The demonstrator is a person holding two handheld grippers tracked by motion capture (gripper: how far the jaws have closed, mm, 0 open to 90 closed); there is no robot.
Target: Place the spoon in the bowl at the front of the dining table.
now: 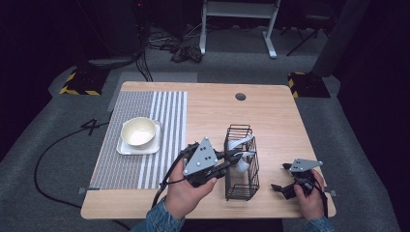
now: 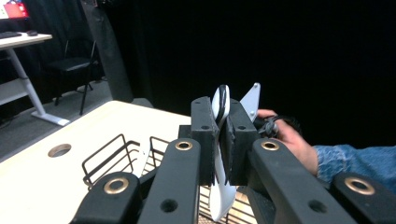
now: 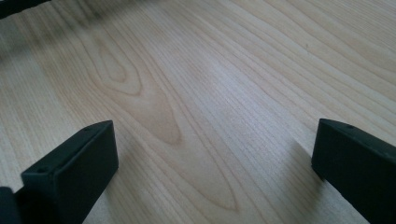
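Note:
My left gripper (image 1: pixel 235 157) is shut on a white spoon (image 1: pixel 241 166) and holds it over the open top of a black wire basket (image 1: pixel 243 192) at the table's middle front. In the left gripper view the spoon (image 2: pixel 221 105) stands on edge, pinched between the pads of the left gripper (image 2: pixel 219 140), with the basket (image 2: pixel 109 156) below. A second white spoon (image 1: pixel 240 142) leans inside the basket. My right gripper (image 1: pixel 277 187) rests low at the front right, open, with bare wood between the jaws of the right gripper (image 3: pixel 215 140).
A striped grey placemat (image 1: pixel 145 169) covers the table's left part and carries a cream bowl (image 1: pixel 139 131) on a square white plate (image 1: pixel 124 149). A cable hole (image 1: pixel 240 96) sits near the far edge. A white desk frame (image 1: pixel 237 19) stands beyond the table.

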